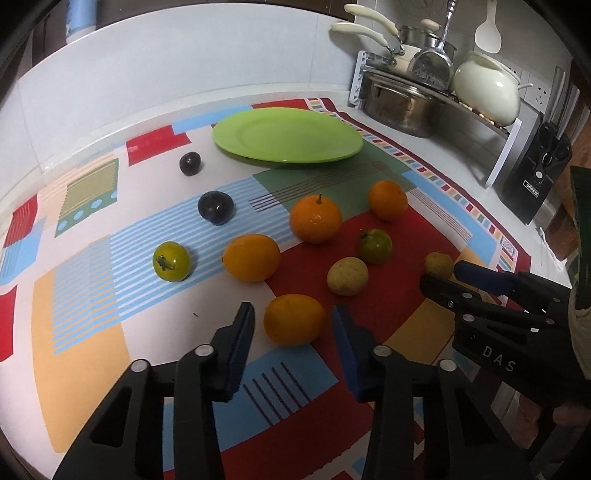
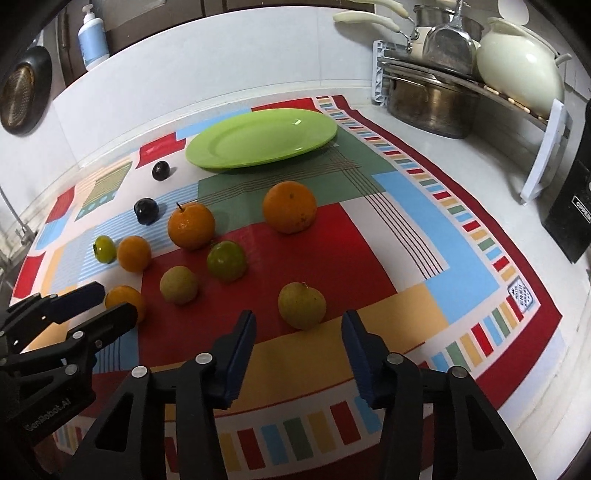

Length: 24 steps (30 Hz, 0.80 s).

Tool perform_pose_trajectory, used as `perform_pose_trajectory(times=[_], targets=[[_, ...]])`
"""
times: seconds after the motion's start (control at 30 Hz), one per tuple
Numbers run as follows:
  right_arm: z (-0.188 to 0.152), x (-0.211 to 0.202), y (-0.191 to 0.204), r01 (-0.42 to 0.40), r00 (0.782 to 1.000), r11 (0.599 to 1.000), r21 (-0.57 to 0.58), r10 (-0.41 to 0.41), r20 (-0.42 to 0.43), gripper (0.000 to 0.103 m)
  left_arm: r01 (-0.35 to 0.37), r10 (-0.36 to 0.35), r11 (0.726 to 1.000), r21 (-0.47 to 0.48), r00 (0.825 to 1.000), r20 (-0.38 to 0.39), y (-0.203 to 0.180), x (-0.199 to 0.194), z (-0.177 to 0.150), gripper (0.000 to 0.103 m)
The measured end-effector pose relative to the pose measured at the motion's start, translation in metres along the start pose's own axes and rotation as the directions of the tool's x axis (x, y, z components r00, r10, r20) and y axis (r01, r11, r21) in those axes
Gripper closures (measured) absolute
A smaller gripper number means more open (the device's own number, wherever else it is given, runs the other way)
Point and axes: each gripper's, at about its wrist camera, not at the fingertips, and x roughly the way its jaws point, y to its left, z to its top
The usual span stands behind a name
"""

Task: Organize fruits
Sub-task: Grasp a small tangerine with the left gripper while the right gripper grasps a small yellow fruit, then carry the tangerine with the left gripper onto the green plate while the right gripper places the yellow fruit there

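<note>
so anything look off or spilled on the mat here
Nothing spilled or damaged. The green plate is bare while every fruit sits loose on the patterned cloth, including the two dark plums. Both the left gripper and the right gripper are open and hold nothing.

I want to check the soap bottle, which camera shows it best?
The right wrist view: the soap bottle shows its pump and blue label. The left wrist view catches only its lower part, cut off at the frame edge.
</note>
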Motion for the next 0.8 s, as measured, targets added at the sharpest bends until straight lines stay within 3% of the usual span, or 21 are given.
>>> perform_pose_trajectory(times=[0.27,0.8], targets=[[0.0,0.006,0.001,-0.002,1.0,1.0,-0.018,0.002,-0.009,0.075,0.003,-0.003,1.0,0.0,1.0,0.0,-0.001,0.002,0.001,0.067],[0.004,-0.038,0.015,-0.092,0.992,0.994,-0.066,0.097,0.083,0.075,0.016,-0.023,0.998,0.065,0.995,0.099,-0.012,-0.038,0.011,0.067]])
